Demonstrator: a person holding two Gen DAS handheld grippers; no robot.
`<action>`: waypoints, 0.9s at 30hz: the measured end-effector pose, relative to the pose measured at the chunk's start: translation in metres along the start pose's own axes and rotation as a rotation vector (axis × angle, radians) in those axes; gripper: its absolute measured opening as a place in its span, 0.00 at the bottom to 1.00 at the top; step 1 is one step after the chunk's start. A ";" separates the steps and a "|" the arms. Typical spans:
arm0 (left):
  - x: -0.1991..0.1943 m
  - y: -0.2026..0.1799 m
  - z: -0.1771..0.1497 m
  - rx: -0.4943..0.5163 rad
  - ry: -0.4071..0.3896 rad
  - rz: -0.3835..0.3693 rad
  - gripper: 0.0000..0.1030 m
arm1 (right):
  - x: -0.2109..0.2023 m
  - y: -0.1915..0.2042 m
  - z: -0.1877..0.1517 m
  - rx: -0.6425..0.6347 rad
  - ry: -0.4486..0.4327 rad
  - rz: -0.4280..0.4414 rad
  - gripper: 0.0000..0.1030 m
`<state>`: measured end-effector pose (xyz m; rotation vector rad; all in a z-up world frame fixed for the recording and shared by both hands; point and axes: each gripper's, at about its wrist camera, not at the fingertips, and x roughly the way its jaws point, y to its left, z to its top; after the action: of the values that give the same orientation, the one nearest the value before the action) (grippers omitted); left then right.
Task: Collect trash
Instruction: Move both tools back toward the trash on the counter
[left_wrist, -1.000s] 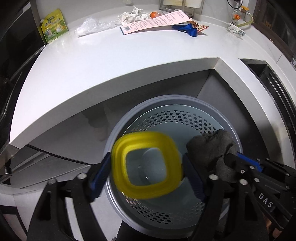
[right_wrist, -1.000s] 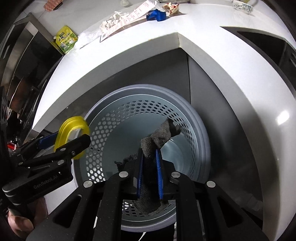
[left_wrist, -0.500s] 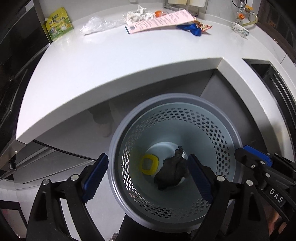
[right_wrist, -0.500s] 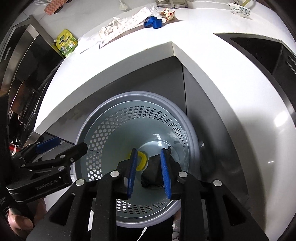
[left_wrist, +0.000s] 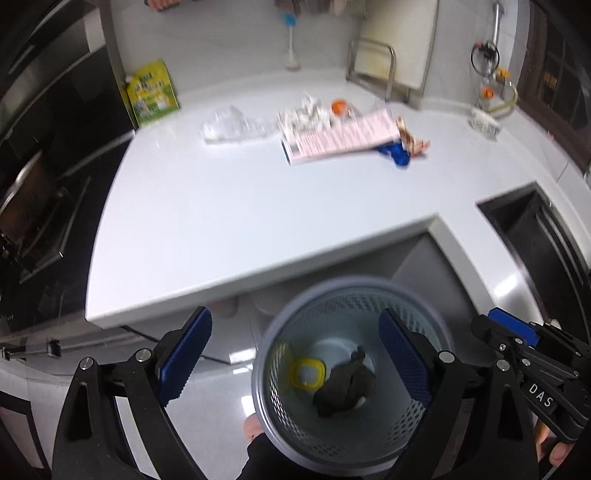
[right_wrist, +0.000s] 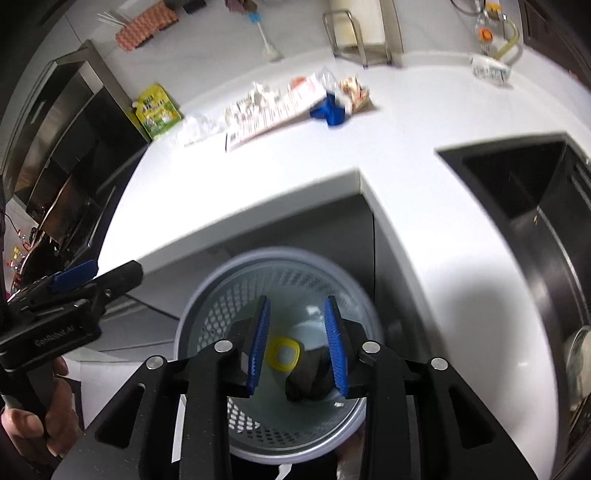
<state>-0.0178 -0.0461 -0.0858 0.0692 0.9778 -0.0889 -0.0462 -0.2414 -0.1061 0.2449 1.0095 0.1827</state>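
A grey perforated waste basket (left_wrist: 266, 354) (right_wrist: 207, 306) stands on the floor under the white counter's corner. At its bottom lie a yellow ring-shaped lid (left_wrist: 307, 373) (right_wrist: 283, 353) and a dark crumpled cloth (left_wrist: 345, 387) (right_wrist: 308, 380). My left gripper (left_wrist: 295, 354) hangs above the basket, its jaws opening wide, nothing between them. Over the same basket my right gripper (right_wrist: 297, 343) has its jaws opening too, empty. On the counter's far side sit a pink paper sheet (left_wrist: 343, 142), a blue scrap (left_wrist: 397, 153) (right_wrist: 330, 110), crumpled white paper (left_wrist: 308, 109) and clear plastic (left_wrist: 225, 127).
A green-yellow pouch (left_wrist: 153, 92) leans at the counter's back left. A snack wrapper (left_wrist: 410, 142) lies by the blue scrap, an orange item (left_wrist: 338, 107) behind the paper. A dark sink (right_wrist: 517, 177) opens on the right. A metal rack (left_wrist: 373, 62) stands at the wall.
Both grippers let go: the yellow lid and the dark cloth dropped to the basket's bottom. Both grippers then rose away from the basket, so more of the counter shows.
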 end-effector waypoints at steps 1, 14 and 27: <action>-0.003 0.001 0.005 -0.004 -0.010 0.000 0.87 | -0.002 0.000 0.006 0.000 -0.010 -0.004 0.30; 0.016 0.014 0.096 0.102 -0.133 -0.095 0.88 | 0.004 -0.015 0.082 0.102 -0.138 -0.149 0.33; 0.106 0.014 0.175 0.227 -0.105 -0.221 0.89 | 0.062 -0.033 0.167 0.199 -0.187 -0.268 0.34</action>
<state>0.1866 -0.0546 -0.0762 0.1635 0.8648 -0.4036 0.1296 -0.2764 -0.0813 0.2993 0.8644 -0.1823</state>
